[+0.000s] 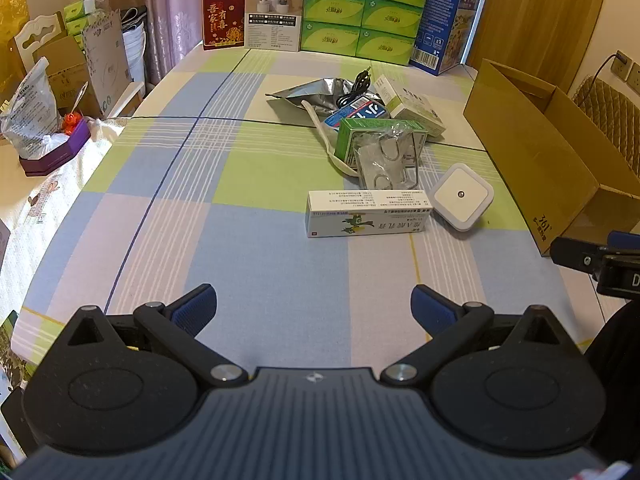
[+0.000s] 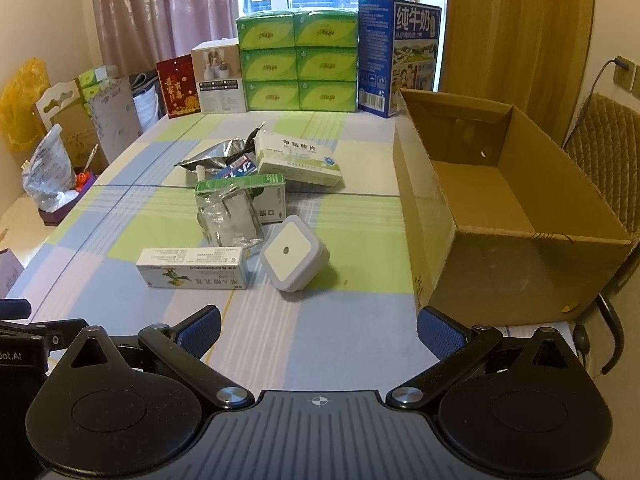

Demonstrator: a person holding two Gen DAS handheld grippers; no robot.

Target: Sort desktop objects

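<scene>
A loose pile lies mid-table: a long white ointment box (image 1: 366,213) (image 2: 192,269), a white square night light (image 1: 462,196) (image 2: 294,253), a clear plastic bag (image 1: 386,162) (image 2: 230,218) leaning on a green box (image 1: 352,136) (image 2: 272,196), a pale medicine box (image 1: 414,106) (image 2: 298,158), a silver foil pouch (image 1: 316,94) (image 2: 212,156) and a black cable (image 1: 356,88). An open cardboard box (image 1: 532,148) (image 2: 500,216) stands to the right. My left gripper (image 1: 314,308) and right gripper (image 2: 318,330) both hover open and empty near the front edge, short of the pile.
Green tissue packs (image 1: 360,8) (image 2: 296,62), a blue milk carton (image 1: 444,20) (image 2: 396,56), a white product box (image 2: 220,78) and a red card (image 1: 222,16) line the table's far edge. Bags and boxes crowd a side surface at left (image 1: 44,120). A chair (image 2: 604,148) stands behind the cardboard box.
</scene>
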